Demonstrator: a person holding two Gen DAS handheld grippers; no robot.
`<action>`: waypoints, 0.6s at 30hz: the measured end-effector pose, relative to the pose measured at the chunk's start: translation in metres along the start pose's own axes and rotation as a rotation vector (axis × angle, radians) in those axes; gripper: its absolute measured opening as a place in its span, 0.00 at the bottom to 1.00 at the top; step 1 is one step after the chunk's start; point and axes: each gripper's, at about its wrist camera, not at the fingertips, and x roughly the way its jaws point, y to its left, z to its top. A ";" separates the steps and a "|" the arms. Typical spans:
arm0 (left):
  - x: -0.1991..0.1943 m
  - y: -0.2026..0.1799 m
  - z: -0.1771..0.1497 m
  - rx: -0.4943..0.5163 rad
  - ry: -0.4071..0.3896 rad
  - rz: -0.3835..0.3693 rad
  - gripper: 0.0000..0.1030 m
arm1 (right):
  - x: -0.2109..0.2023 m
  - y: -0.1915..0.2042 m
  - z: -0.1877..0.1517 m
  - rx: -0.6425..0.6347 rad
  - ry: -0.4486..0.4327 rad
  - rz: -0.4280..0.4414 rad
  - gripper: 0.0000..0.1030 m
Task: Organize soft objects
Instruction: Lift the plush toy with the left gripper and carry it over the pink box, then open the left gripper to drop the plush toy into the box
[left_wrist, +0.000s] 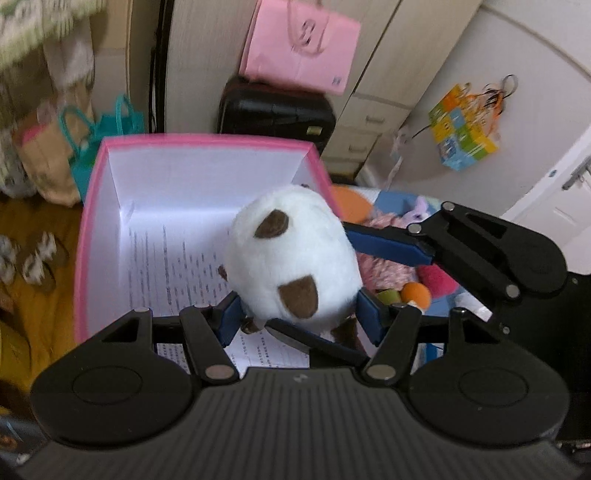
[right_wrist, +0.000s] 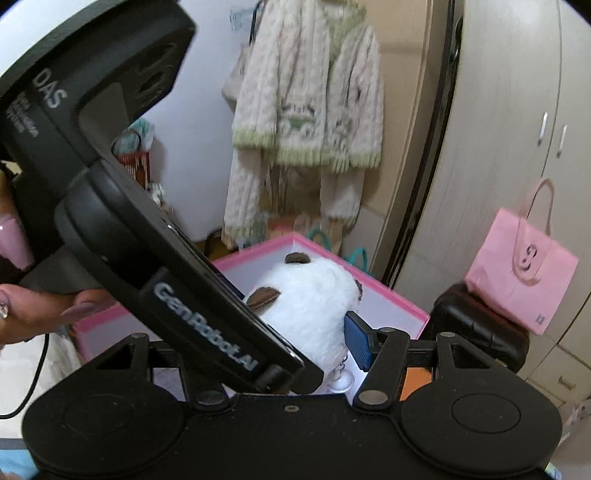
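Note:
A white plush toy (left_wrist: 291, 254) with brown patches hangs over an open pink box (left_wrist: 110, 147) with a white inside and a printed sheet on its floor. My left gripper (left_wrist: 301, 314) is shut on the plush's lower end, its blue pads (left_wrist: 229, 317) pressing both sides. My right gripper (right_wrist: 295, 332) also grips the plush (right_wrist: 310, 291); one blue pad (right_wrist: 356, 338) presses its right side, and the other finger is hidden behind the left gripper's body (right_wrist: 147, 240). In the left wrist view, a right-gripper finger (left_wrist: 388, 243) touches the plush's right side.
More soft toys (left_wrist: 391, 254) in pink, orange and purple lie right of the box. A black case (left_wrist: 273, 110) with a pink paper bag (left_wrist: 299, 44) stands behind it, against wardrobe doors. Teal bags (left_wrist: 107, 129) stand at the left. A knitted cardigan (right_wrist: 306, 110) hangs on the wall.

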 end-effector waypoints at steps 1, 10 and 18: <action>0.010 0.005 0.002 -0.013 0.020 -0.005 0.61 | 0.007 -0.002 0.000 0.004 0.016 0.004 0.63; 0.051 0.026 0.011 -0.054 0.079 0.002 0.61 | 0.051 -0.013 -0.006 -0.018 0.105 0.014 0.61; 0.054 0.032 0.018 -0.056 0.056 0.019 0.53 | 0.074 -0.016 -0.008 -0.052 0.156 -0.028 0.57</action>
